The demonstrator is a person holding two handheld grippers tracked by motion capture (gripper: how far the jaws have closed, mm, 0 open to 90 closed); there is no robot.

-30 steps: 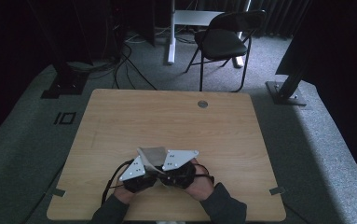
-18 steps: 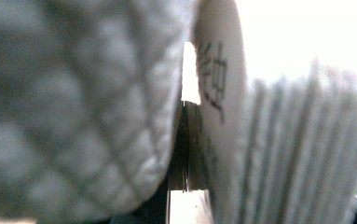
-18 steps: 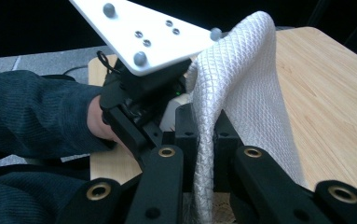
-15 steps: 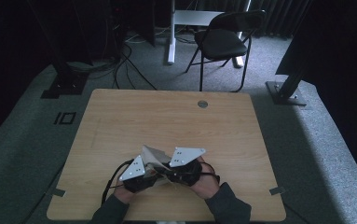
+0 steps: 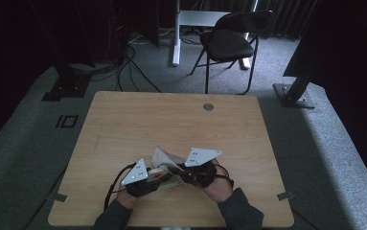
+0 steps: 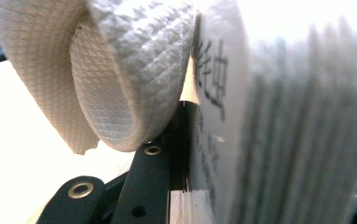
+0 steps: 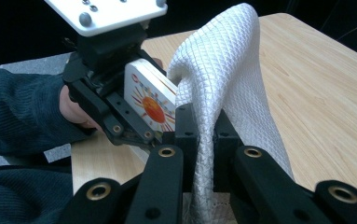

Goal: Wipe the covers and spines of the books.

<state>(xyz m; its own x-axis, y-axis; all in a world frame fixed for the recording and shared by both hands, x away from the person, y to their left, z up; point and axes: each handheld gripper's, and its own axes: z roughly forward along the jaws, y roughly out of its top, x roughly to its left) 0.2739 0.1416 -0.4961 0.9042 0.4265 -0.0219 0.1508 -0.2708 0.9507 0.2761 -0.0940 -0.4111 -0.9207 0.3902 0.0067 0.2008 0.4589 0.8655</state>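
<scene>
1. While the left gripper sits near the front edge of the light wooden table, its black jaws are clamped on a flat white tissue pack with a red-and-orange sun print.
2. Seen from the right gripper view, that pack is held on edge, its printed face turned toward the camera, with the person's hand in a dark knit sleeve behind it.
3. Close beside it, the right gripper has its jaws pinched tight on a white quilted paper tissue.
4. From the pack's top, the tissue rises in an arch and drops down between the right jaws, touching both.
5. Looking along the left gripper's own jaws, the tissue curls in a loop just beside the pack's printed side.
6. From above, both grippers lie side by side, the tissue peaking between their grey three-cornered plates.
</scene>
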